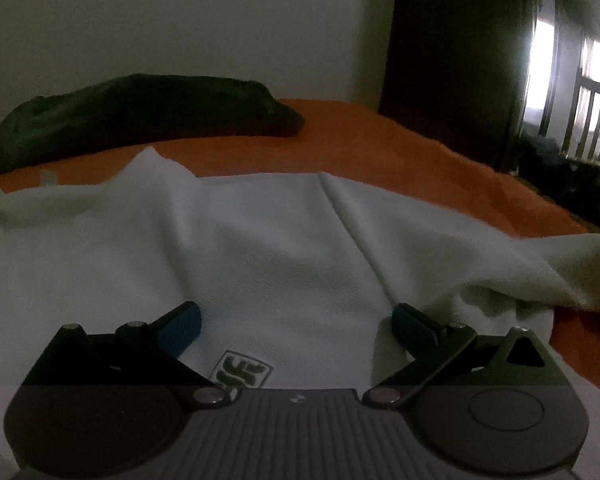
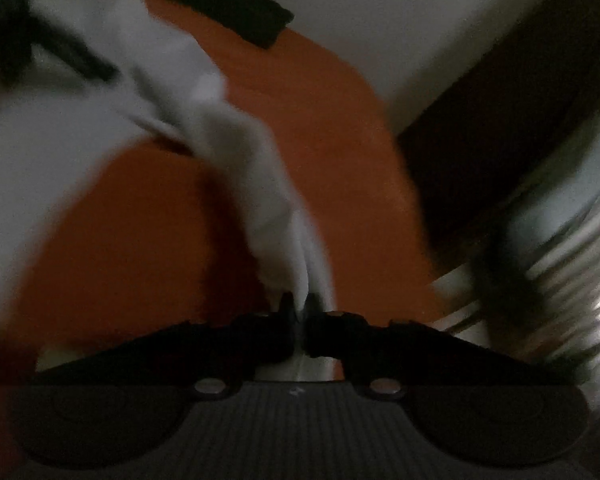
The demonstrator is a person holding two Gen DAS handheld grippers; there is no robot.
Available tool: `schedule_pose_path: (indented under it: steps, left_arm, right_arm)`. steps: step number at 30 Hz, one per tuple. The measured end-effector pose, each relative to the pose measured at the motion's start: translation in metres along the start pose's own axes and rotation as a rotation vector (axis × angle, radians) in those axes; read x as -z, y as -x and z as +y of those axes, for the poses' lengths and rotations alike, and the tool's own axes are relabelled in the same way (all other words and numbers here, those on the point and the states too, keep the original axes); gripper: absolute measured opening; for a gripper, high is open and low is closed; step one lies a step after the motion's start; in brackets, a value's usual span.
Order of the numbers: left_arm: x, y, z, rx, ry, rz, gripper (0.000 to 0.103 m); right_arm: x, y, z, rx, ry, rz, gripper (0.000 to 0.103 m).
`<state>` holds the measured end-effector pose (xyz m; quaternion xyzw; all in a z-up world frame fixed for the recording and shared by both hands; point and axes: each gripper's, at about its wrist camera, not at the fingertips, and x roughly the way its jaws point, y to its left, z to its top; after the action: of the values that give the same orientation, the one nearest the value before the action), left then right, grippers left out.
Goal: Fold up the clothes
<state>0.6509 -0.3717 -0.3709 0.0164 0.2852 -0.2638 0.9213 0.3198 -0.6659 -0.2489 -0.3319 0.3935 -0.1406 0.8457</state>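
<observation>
A white shirt (image 1: 260,248) with a small square logo (image 1: 242,372) lies spread on an orange bed cover (image 1: 380,140). My left gripper (image 1: 296,320) hovers low over the shirt near the logo, its blue-padded fingers (image 1: 180,330) wide apart and open, nothing between them. In the blurred right wrist view my right gripper (image 2: 299,312) is shut on a bunched edge of the white shirt (image 2: 256,168), and the cloth stretches away from the jaws over the orange cover (image 2: 140,240). The other gripper shows as a dark shape (image 2: 40,32) at the upper left.
A dark folded garment (image 1: 140,116) lies at the far side of the bed by the pale wall, seen also as a dark garment (image 2: 236,4) in the right view. A dark wardrobe (image 1: 452,60) and a bright window with railings (image 1: 580,100) stand to the right.
</observation>
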Motion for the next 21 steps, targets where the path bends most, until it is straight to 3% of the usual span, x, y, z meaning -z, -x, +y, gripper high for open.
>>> schedule_pose_path:
  steps: [3,5,7,11,13,17,18,21]
  left_arm:
    - [-0.003,0.001,0.004,0.033,0.034,-0.013,0.103]
    - [-0.005,0.002,0.007,0.050,0.055,-0.015,0.103]
    - [-0.005,0.001,0.005,0.042,0.046,-0.009,0.103]
    - [-0.006,0.002,-0.004,0.011,0.008,0.006,0.103]
    - [-0.005,0.003,-0.003,0.014,0.013,0.005,0.103]
    - [-0.009,0.001,0.002,0.013,0.012,0.002,0.103]
    - [-0.009,0.000,0.002,0.012,0.012,0.001,0.103]
    - [-0.010,-0.001,0.002,0.003,0.004,0.003,0.103]
  right_arm:
    - [-0.031,-0.015,-0.044,0.132,0.079,0.036,0.005]
    - [-0.051,-0.030,-0.063,0.150,0.130,0.097,0.016]
    - [-0.061,-0.048,-0.073,0.147,0.186,0.191,0.072]
    - [-0.052,-0.057,-0.109,0.033,0.106,0.216,0.070]
    - [-0.035,-0.057,-0.134,0.020,-0.050,0.185,0.066]
    - [0.026,-0.050,-0.147,-0.151,-0.304,0.088,0.066]
    - [0.040,-0.049,-0.144,-0.163,-0.327,0.051,0.066]
    - [0.073,-0.051,-0.107,-0.090,-0.230,-0.101,0.065]
